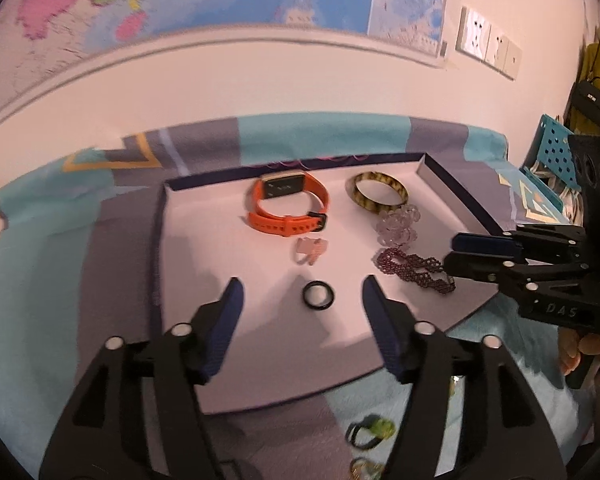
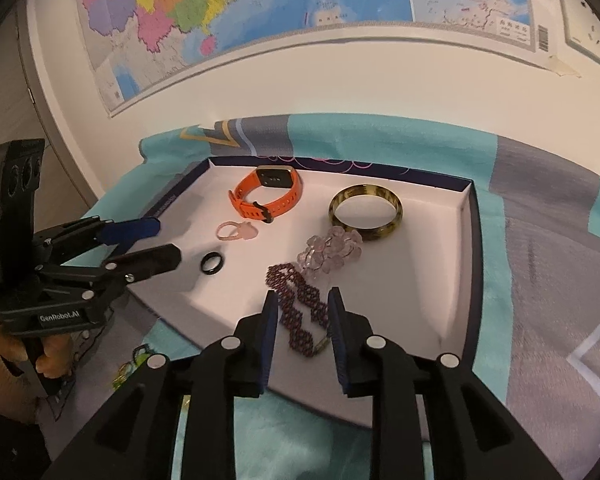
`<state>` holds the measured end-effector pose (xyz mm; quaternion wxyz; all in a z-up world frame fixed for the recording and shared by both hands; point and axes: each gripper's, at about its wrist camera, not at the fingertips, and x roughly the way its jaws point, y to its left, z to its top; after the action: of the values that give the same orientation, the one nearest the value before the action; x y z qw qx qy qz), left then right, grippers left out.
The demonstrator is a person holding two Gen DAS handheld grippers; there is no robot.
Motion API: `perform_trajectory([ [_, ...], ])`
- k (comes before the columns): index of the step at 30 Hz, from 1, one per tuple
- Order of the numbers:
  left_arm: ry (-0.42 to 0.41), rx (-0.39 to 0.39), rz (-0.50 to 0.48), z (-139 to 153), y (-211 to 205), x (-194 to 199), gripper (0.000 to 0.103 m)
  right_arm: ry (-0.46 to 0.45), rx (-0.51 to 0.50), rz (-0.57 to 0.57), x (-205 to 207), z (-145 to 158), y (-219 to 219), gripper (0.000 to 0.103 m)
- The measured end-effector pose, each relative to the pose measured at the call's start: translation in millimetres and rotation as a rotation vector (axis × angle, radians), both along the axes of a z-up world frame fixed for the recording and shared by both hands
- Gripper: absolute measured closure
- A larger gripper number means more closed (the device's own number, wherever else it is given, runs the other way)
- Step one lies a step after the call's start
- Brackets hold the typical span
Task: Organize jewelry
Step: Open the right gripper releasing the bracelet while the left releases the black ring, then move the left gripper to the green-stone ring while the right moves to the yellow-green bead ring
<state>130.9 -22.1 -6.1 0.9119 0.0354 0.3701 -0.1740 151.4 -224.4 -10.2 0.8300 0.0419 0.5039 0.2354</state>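
Left tongs: your left tongs (image 1: 302,292) stand apart with nothing clamped; the ribbed blue pads (image 1: 232,300) flank the black ring without touching it.
Right tongs: your right tongs (image 2: 303,300) are parted a little, and the beaded band's near end lies between the pads, not pinched.
Tray: a shallow white tray (image 2: 432,280) with a low dark-blue rim, smooth and matte inside, holds all sorted pieces.
Black ring: a plain glossy black ring (image 1: 319,296) lies flat on the tray floor, near its front.
Beaded band: a dark purple woven beaded band (image 2: 300,304), lacy and wavy, stretches toward the tray's front edge.
Crystal cluster: pale, translucent faceted beads (image 2: 332,252) bunch up, touching the band's far end.
Bangle: a rigid mottled yellow-brown bangle (image 2: 366,212), polished, lies flat beside the cluster.
Watch: an orange rubbery strap with holes and a dark square face (image 1: 288,206), looped on its side.
Pink ring: a small clear pink ring (image 2: 238,231) lies just in front of the watch.
Cloth: a soft teal and grey cloth (image 2: 540,240) covers the worktop; small green pieces (image 1: 374,432) lie on it outside the tray.
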Motion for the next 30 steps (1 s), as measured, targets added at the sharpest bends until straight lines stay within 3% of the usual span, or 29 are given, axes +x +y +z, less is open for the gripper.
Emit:
perform_trajectory([
  [3,-0.034,-0.007,0.015,6.6,12.4,-15.7,0.029,-0.015,0.012,0.009,-9.5,7.9,-0.2,0.067],
  [14,-0.105,0.008,0.017,12.3,36.2,-66.7,0.026,-0.036,0.002,0.079,-55.4,19.4,8.6,0.066],
  [21,-0.088,0.029,-0.048,4.6,32.4,-87.7,0.032,0.008,0.019,0.129,-80.5,11.1,24.5,0.066],
  [30,-0.029,0.070,-0.123,-14.8,11.6,-91.8,0.041,0.028,0.017,0.167,-80.8,5.1,48.6,0.067],
])
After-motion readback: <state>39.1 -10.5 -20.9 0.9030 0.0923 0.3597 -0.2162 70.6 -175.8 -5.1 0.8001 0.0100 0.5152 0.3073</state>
